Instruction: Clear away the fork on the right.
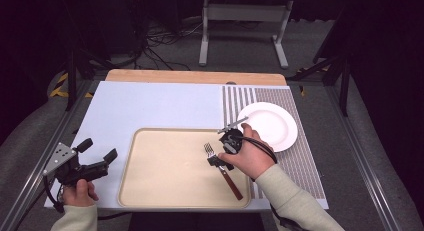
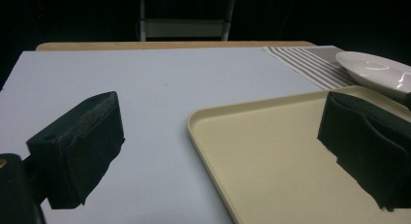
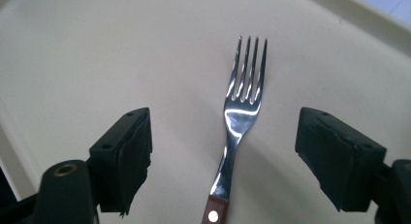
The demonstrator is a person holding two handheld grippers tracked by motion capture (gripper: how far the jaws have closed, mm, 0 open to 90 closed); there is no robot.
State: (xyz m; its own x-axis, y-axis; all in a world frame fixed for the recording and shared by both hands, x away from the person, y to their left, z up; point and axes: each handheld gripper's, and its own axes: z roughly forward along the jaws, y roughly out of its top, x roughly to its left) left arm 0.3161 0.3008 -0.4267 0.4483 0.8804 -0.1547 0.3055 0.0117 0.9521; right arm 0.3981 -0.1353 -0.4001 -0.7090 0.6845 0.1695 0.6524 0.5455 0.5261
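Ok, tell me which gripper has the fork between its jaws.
The right gripper: its open jaws stand either side of the fork lying on the tray. The left gripper is open over the table's left edge, with nothing between its jaws.

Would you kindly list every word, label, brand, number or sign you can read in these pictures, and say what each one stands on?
None: no readable text on the fork, the tray, the plate or the striped mat.
None on the right hand-held gripper or the left hand-held gripper.
The yellow and black floor stripes are a pattern, not lettering.
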